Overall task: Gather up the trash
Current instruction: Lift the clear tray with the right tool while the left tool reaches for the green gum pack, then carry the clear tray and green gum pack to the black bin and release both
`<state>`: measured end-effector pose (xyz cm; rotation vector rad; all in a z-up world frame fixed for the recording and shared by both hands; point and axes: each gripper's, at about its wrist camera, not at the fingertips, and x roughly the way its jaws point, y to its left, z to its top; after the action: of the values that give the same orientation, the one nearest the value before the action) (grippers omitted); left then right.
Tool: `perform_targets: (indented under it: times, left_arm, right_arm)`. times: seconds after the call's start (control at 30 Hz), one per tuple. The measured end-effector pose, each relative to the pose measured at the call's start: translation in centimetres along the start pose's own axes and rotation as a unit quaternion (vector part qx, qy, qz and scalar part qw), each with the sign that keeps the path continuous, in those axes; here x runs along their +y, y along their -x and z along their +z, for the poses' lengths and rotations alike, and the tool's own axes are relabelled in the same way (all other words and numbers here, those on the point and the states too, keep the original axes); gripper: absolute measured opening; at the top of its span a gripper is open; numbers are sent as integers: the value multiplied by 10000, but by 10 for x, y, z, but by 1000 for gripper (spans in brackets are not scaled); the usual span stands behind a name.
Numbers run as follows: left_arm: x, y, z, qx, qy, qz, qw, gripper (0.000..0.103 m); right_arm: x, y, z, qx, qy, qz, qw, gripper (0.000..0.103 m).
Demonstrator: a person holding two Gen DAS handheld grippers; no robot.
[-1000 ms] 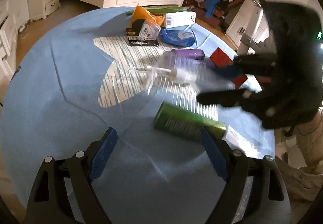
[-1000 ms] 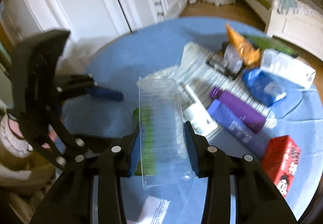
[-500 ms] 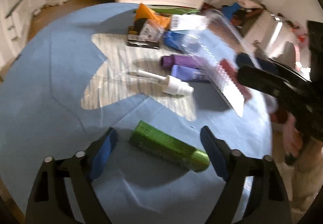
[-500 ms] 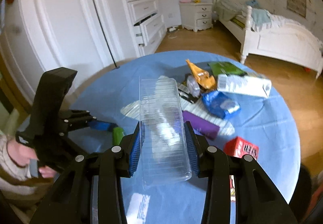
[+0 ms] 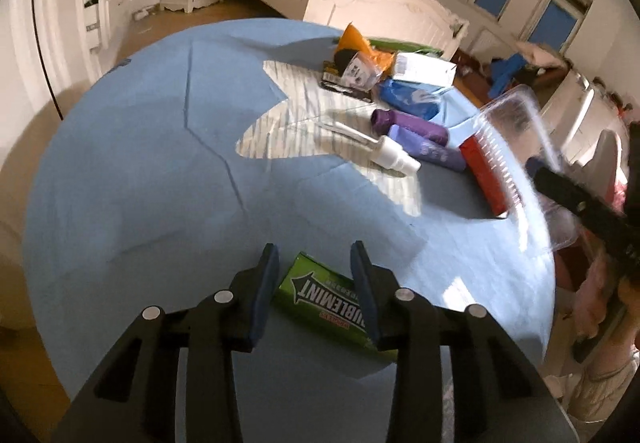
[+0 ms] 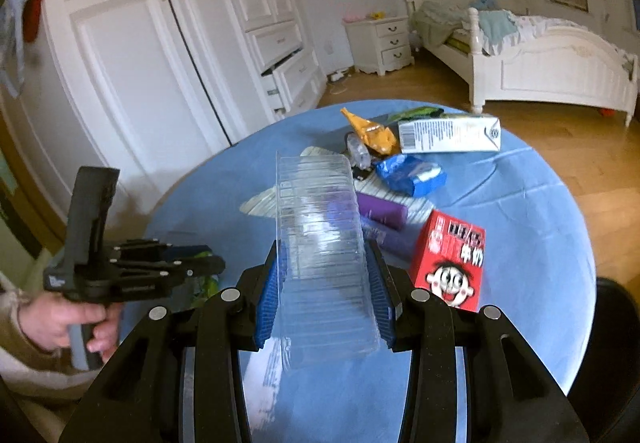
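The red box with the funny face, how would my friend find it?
Look at the round blue table, on the side away from the wardrobe doors. Next to the purple bottles stands the red box; only it has a grinning cartoon face.

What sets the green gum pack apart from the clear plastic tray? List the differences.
The green gum pack is opaque and printed; the clear plastic tray is see-through and ribbed. The pack lies on the blue table between the left gripper fingers; the tray is clamped in the right gripper, off the table. Both are elongated.
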<state>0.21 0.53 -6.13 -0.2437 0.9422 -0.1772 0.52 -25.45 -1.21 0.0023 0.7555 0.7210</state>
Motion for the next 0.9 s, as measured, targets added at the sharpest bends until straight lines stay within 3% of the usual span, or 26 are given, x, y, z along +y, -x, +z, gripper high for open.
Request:
perform_targets:
  times: [0.03,0.1,0.2,0.27,0.33,0.4,0.43,0.47,0.5,0.63,0.9]
  left_arm:
    - [3,2,-1,-51,151,-204,9997,24]
    - [7,5,3,-114,284,-379,9988,3]
    - [8,5,8,-5,302,-543,9981,0]
    - [-2,7,8,118,-149,-755,9970,1]
    - [-23,10,7,362,-971,-729,9919,6]
    - [-35,10,5,502,-1494,-514,9862,13]
    - [-41,9,4,594,-1702,-409,9828,32]
    - [-42,8,3,658,-1771,-389,9812,65]
    - [-45,8,1,680,-1839,-375,9799,87]
    - [-62,8,-8,604,-2207,-420,9726,88]
    - [-85,-15,-29,530,-2884,152,9559,89]
  right_arm:
    - [0,0,-3,-13,-36,43,10000,40]
    - [-1,0,-9,-26,-117,108,9999,40]
    - [-4,5,-14,-64,-233,179,9995,40]
    - [-4,7,-16,-91,-279,189,9994,40]
    - [-7,12,-19,-118,-330,182,9992,40]
    - [-9,15,-22,-122,-359,147,9992,41]
    - [-9,16,-23,-121,-376,122,9991,41]
    - [-9,16,-24,-114,-392,108,9991,41]
    - [-10,17,-27,-103,-418,93,9990,41]
    - [-9,14,-33,-47,-491,64,9988,41]
    - [-11,8,-37,37,-557,61,9984,41]
